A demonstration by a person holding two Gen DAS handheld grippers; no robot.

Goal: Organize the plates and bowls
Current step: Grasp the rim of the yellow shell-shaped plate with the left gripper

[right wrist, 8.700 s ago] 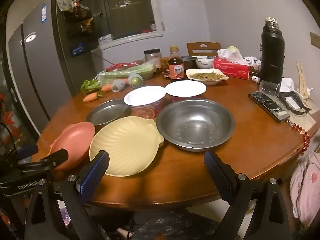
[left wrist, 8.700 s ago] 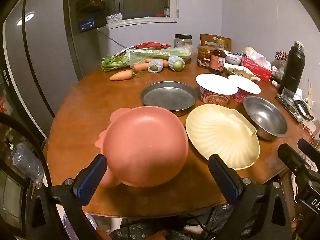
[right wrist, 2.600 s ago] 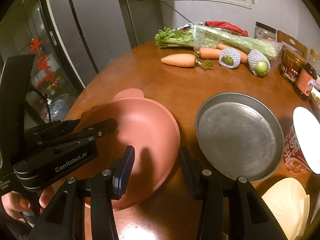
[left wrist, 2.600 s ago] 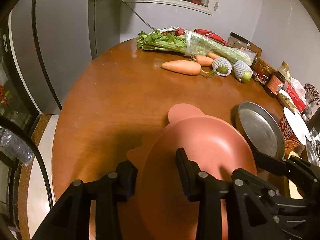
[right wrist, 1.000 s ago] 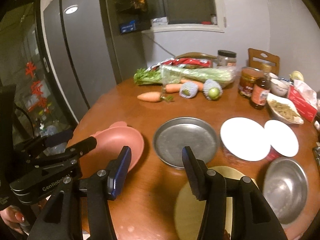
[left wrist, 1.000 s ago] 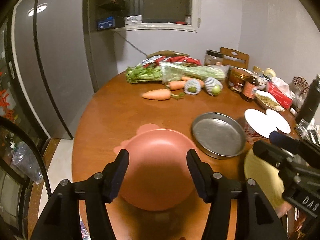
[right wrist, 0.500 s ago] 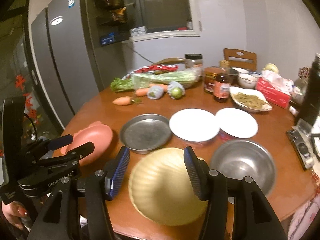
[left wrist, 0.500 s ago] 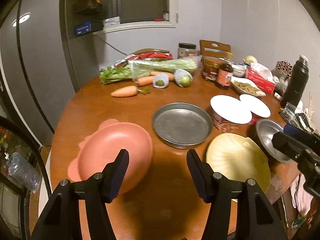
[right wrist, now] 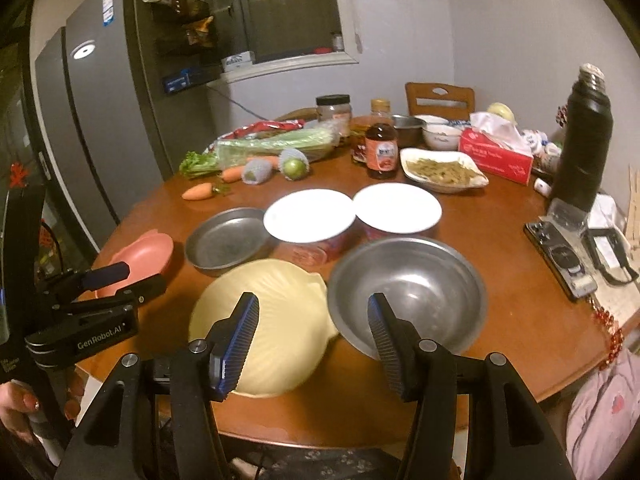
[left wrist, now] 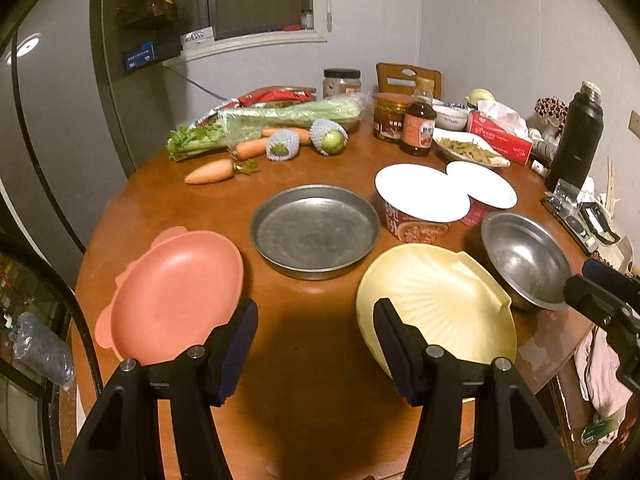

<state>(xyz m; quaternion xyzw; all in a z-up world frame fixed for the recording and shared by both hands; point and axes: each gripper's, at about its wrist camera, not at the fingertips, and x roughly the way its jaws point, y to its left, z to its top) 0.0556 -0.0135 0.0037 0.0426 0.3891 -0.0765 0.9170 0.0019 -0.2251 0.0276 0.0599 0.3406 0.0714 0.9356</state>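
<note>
My left gripper stood parted, empty, above bare table between pink plate and yellow shell plate. Right gripper likewise (nothing held), steel bowl just beyond.

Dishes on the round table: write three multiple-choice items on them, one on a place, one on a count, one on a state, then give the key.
1. What lies directly between the pink plate and the steel bowl at the table's near edge?
A. yellow shell-shaped plate
B. a carrot
C. the black flask

2. How many cup-noodle tubs with white lids stand behind the yellow plate?
A. one
B. two
C. four

3. What is in the shallow steel pan?
A. celery
B. soup
C. nothing

Key: 1 A, the yellow plate sits between them, its right edge at the bowl's rim. 2 B, two lidded tubs stand side by side. 3 C, its bare metal bottom shows.
</note>
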